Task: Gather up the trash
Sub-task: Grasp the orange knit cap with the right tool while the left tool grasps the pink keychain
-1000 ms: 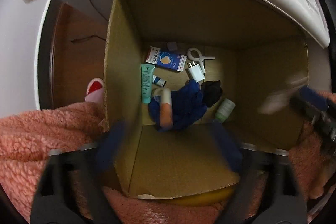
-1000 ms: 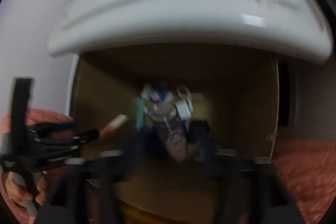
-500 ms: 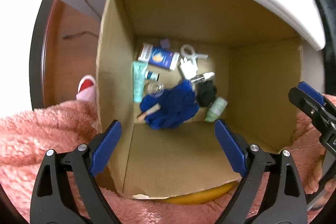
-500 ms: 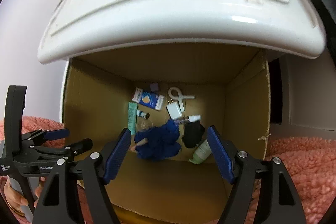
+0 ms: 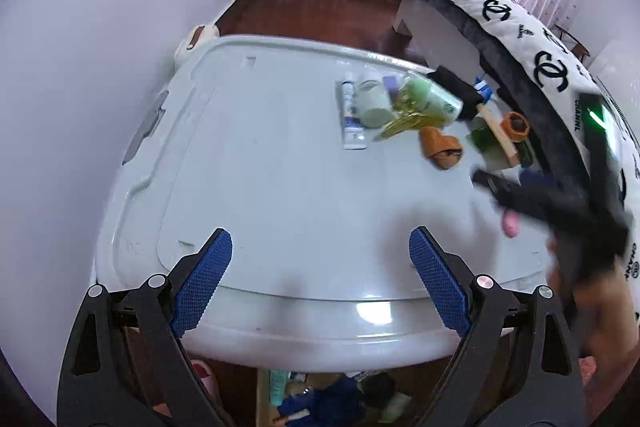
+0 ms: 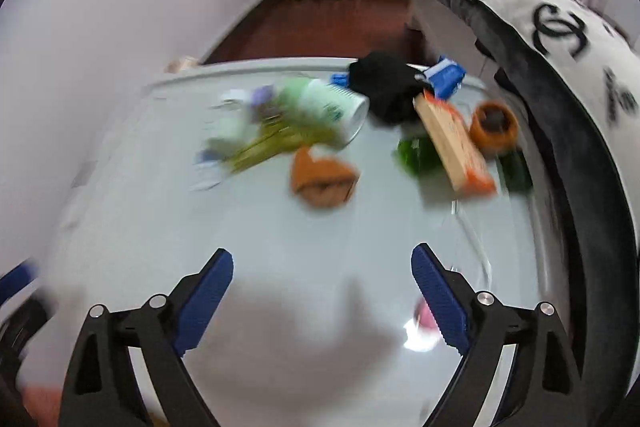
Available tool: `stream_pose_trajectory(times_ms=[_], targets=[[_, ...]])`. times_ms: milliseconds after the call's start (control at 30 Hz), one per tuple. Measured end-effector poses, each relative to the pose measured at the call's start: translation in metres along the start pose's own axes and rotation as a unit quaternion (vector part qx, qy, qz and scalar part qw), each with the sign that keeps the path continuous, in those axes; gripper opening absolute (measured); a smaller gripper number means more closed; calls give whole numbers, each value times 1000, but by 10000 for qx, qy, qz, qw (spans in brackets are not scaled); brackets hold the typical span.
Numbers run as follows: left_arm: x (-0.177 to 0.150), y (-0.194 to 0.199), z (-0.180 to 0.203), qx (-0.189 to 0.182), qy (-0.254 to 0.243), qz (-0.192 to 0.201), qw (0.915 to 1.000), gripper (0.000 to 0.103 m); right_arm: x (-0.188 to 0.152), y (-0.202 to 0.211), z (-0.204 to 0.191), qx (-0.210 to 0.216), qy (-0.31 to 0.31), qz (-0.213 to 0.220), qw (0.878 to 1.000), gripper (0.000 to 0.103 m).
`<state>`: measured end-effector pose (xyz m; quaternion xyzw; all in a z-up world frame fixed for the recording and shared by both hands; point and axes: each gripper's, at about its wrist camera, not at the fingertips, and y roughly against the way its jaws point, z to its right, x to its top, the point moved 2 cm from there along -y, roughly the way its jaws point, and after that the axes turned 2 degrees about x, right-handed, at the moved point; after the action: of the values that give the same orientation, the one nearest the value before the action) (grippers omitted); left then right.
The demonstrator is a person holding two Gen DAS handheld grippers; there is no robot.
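Jaws on my left gripper [image 5: 320,281] and right gripper [image 6: 322,297] stand spread, pinching nothing, above the near white plastic tabletop [image 5: 280,195]. I judge this the reach for fresh trash; next, I pick one piece. Trash clusters toward one o'clock: one small pink lump [image 5: 510,223], one orange wrapper [image 6: 322,179], one pale green cup [image 6: 334,111], one white tube [image 5: 351,115], one black cloth [image 6: 386,83].

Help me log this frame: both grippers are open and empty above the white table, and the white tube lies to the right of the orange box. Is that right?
Not quite. In the left wrist view the white tube lies left of the orange box, at the left end of the clutter. The rest holds: the left gripper and the right gripper are open and empty above the white table.
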<state>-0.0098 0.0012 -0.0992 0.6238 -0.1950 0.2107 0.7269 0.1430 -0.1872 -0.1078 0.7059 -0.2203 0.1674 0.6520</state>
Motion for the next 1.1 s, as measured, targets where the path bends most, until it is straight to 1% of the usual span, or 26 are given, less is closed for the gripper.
stream_pose_trajectory(times_ms=[33, 67, 100, 133, 167, 233, 300, 333, 367, 400, 500, 533, 600, 633, 700, 767, 800, 833, 900, 933, 1000, 1033, 1100], targets=[[-2, -11, -5, 35, 69, -216, 9997, 88, 6, -13, -1, -93, 31, -27, 9999, 89], [-4, -18, -10, -26, 167, -391, 9991, 88, 11, -28, -1, -192, 40, -84, 9998, 89], [-6, -24, -13, -154, 325, -529, 9980, 88, 17, -46, -3, -275, 34, -174, 9995, 89], [-7, -30, -18, -292, 527, -654, 9960, 88, 19, -55, -3, -381, 31, -246, 9990, 89], [-9, -33, -21, -354, 633, -709, 9948, 88, 21, -65, -3, -500, 17, -328, 9982, 85], [-9, -36, -24, -398, 736, -764, 9936, 88, 25, -70, -2, -443, -136, -248, 9986, 77], [-9, -38, -22, -377, 762, -774, 9934, 88, 25, -70, -1, -229, -229, -385, 9987, 46], [-10, -40, -21, -386, 742, -798, 9933, 88, 23, -66, -1, -245, -125, -429, 9987, 44], [-12, -41, -19, -394, 713, -835, 9932, 88, 22, -64, -2, -247, -45, -448, 9987, 38], [-12, -42, -19, -398, 688, -861, 9931, 88, 18, -58, -2, -204, 24, -476, 9987, 36], [-14, -41, -14, -325, 524, -838, 9946, 88, -2, -21, 6, 102, -27, -368, 9993, 36], [-14, -41, -11, -310, 434, -818, 9952, 88, -15, -2, 11, 186, -37, -329, 9993, 36], [-17, -39, -8, -280, 329, -773, 9961, 88, -31, 24, 18, 273, -47, -276, 9992, 36], [-19, -39, -6, -268, 261, -740, 9966, 88, -45, 44, 26, 318, -73, -215, 9992, 36], [-22, -40, 0, -253, 112, -687, 9973, 88, -72, 83, 44, 275, -145, -1, 9995, 36], [-26, -42, 10, -356, -77, -693, 9969, 88, -90, 112, 63, 91, -246, 235, 9994, 36], [-28, -43, 19, -409, -223, -707, 9964, 88, -103, 131, 77, -63, -385, 429, 9983, 36], [-31, -44, 34, -498, -481, -700, 9951, 88, -110, 143, 88, -152, -488, 555, 9971, 36], [-35, -45, 61, -643, -836, -691, 9920, 88, -124, 162, 111, -471, -734, 807, 9929, 36], [-36, -47, 83, -765, -1038, -731, 9889, 88, -130, 169, 121, -563, -880, 901, 9904, 36], [-33, -57, 116, -887, -1203, -855, 9851, 88, -136, 175, 139, -558, -1200, 1013, 9860, 36], [-30, -65, 134, -937, -1257, -928, 9833, 88, -138, 174, 147, -497, -1316, 1024, 9847, 36], [-25, -83, 174, -921, -1494, -1041, 9790, 88, -141, 173, 157, -291, -1578, 1081, 9811, 37]])
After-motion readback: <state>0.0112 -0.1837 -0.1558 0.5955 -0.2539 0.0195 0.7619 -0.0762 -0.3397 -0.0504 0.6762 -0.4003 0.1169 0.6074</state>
